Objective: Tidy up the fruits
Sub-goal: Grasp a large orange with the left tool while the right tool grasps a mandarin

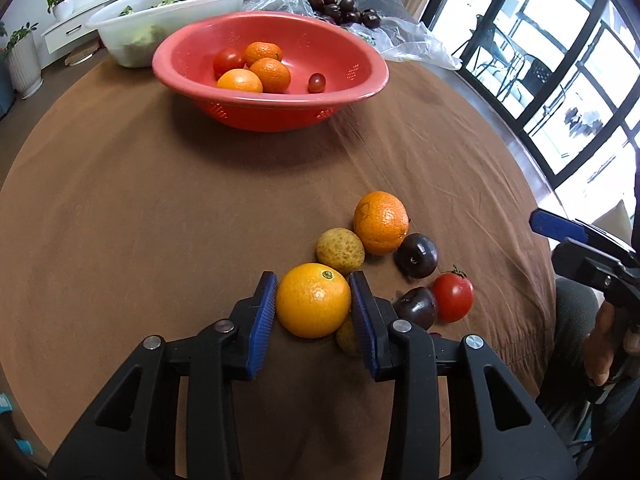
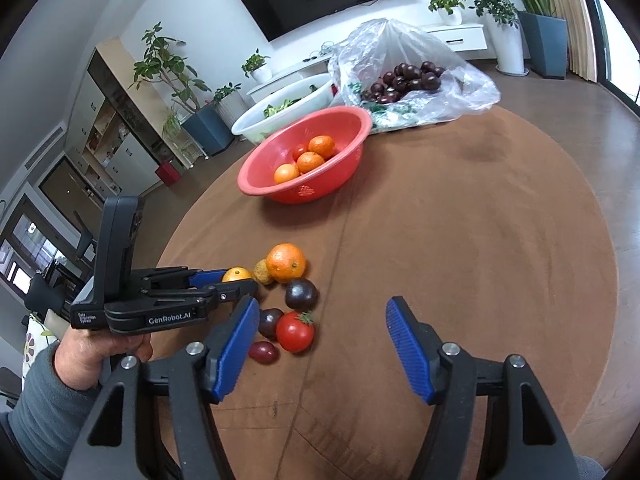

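Observation:
My left gripper is shut on a yellow-orange orange, with both blue pads against its sides, low over the brown tablecloth; the orange also shows in the right wrist view. Beside it lie a larger orange, a speckled yellow fruit, two dark plums and a red tomato. A red colander bowl at the far side holds three oranges, a tomato and a small dark fruit. My right gripper is open and empty, just right of the tomato.
A white basin with greens stands behind the red bowl. A clear plastic bag holds several dark plums at the back. A small reddish fruit lies near my right gripper's left finger. The round table's edge curves close on the right.

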`<state>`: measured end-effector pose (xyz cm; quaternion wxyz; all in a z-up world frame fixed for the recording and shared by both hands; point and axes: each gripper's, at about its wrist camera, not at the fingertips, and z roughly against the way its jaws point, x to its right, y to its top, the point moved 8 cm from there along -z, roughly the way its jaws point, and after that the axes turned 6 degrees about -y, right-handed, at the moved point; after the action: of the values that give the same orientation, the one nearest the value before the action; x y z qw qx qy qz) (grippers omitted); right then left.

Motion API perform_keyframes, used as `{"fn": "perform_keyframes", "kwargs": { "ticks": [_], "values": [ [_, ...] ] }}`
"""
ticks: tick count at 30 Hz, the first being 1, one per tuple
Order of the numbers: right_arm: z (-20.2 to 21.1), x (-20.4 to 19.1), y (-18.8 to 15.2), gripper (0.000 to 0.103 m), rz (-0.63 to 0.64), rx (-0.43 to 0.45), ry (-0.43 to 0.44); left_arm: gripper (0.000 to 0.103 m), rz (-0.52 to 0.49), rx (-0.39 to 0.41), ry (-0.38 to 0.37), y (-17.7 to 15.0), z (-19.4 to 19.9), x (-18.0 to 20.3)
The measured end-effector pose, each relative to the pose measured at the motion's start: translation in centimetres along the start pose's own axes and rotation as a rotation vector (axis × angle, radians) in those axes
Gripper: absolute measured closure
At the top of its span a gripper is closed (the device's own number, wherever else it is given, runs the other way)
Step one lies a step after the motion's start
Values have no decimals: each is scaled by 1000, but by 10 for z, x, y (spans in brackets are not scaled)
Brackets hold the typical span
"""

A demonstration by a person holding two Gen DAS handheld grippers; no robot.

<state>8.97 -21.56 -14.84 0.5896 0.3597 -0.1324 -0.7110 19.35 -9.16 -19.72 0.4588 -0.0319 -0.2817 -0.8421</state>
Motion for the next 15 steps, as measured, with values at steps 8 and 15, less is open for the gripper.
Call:
{"fn": "perform_keyframes", "kwargs": {
  "ticks": [8, 15],
  "values": [
    [-41, -27, 16, 37, 16, -80, 56, 69, 27, 81, 11, -10, 28, -11],
    [-88, -40, 25, 46, -21, -192, 66, 69, 60, 173, 43, -30, 60, -26]
  ]
}}
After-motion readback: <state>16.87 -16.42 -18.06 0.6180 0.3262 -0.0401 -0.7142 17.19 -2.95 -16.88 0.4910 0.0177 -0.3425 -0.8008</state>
